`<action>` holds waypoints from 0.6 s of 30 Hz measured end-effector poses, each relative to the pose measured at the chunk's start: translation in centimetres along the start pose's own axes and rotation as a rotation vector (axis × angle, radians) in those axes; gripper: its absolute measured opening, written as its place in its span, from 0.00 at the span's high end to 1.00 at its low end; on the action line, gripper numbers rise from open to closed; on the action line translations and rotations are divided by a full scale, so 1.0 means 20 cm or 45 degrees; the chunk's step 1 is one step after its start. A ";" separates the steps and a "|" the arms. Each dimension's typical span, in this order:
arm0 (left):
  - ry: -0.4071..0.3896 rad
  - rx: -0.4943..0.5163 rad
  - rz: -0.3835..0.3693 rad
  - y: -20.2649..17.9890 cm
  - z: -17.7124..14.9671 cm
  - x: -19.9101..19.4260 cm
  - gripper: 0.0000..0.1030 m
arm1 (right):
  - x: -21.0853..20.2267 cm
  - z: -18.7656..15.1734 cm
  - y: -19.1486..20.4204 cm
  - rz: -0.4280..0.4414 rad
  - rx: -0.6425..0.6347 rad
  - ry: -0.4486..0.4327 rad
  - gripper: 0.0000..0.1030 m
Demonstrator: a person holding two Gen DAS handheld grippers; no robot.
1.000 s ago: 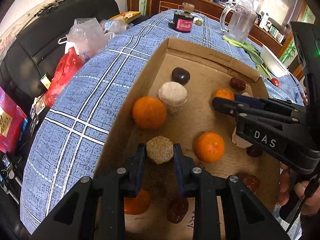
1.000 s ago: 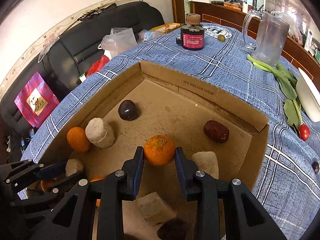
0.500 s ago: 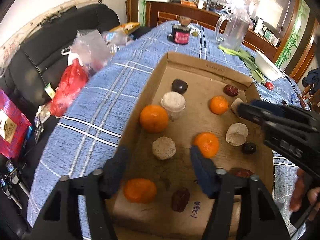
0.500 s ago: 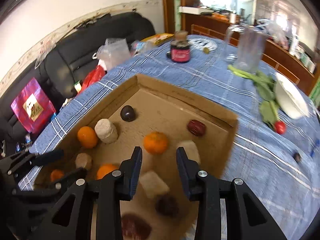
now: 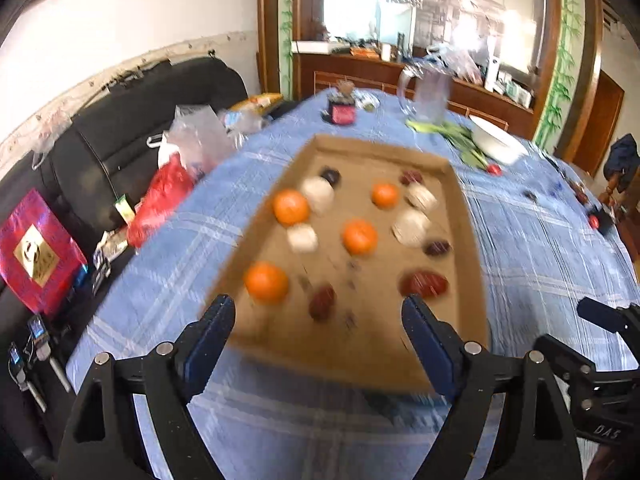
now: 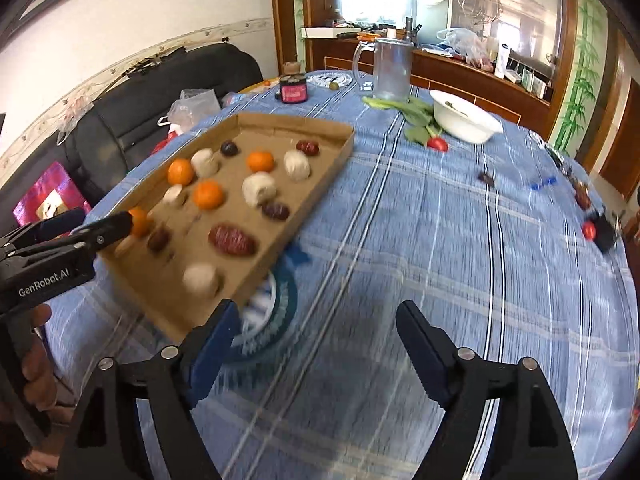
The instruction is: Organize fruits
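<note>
- Beyond both pairs of jaws, up the blue tablecloth (image 6: 420, 240), sits the cardboard tray (image 5: 468, 240) of fruit, long axis running near to far.
- Left gripper (image 5: 318, 330) faces its near end and is nearer; right gripper (image 6: 316, 332) hangs off its right side.
- Both jaws have just been opening, now wide, nothing between.
- A second ago each straddled a piece inside the tray; now both are backed off.

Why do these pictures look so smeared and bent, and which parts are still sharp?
Left wrist view: motion blur smears the cardboard tray and its fruit; window glare behind. Right wrist view: blue tablecloth streaks nearby, glass mug stays crisp. Both: fisheye curves walls.
</note>
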State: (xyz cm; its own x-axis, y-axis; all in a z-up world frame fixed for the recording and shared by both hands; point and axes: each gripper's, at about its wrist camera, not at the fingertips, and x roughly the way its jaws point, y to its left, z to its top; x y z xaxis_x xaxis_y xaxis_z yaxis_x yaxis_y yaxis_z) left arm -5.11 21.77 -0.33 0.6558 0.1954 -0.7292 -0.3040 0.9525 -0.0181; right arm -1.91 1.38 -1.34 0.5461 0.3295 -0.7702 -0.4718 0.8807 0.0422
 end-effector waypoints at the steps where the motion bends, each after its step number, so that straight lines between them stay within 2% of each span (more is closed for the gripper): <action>1: 0.013 -0.009 0.007 -0.01 -0.03 -0.02 0.18 | -0.02 -0.03 0.00 0.001 0.002 -0.007 0.17; 5: 0.045 -0.107 0.017 -0.01 -0.14 -0.10 0.14 | -0.13 -0.13 0.04 0.003 0.018 -0.070 0.12; 8: 0.050 -0.156 -0.023 0.04 -0.18 -0.15 0.12 | -0.19 -0.20 0.07 -0.024 0.004 -0.097 0.12; 11: 0.003 -0.136 0.000 0.08 -0.18 -0.21 0.12 | -0.23 -0.24 0.09 -0.058 0.005 -0.100 0.11; 15: -0.047 -0.051 0.022 0.09 -0.17 -0.29 0.12 | -0.25 -0.25 0.08 -0.095 0.096 -0.109 0.11; 18: -0.074 0.001 -0.024 0.09 -0.17 -0.32 0.12 | -0.25 -0.25 0.10 -0.089 0.181 -0.100 0.11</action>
State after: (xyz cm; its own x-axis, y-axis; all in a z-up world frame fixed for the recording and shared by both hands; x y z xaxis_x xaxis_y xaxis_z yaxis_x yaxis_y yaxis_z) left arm -12.22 21.38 2.00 0.7003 0.1906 -0.6879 -0.2906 0.9564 -0.0309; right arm -8.99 -0.28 -0.64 0.6291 0.2861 -0.7228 -0.3311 0.9399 0.0838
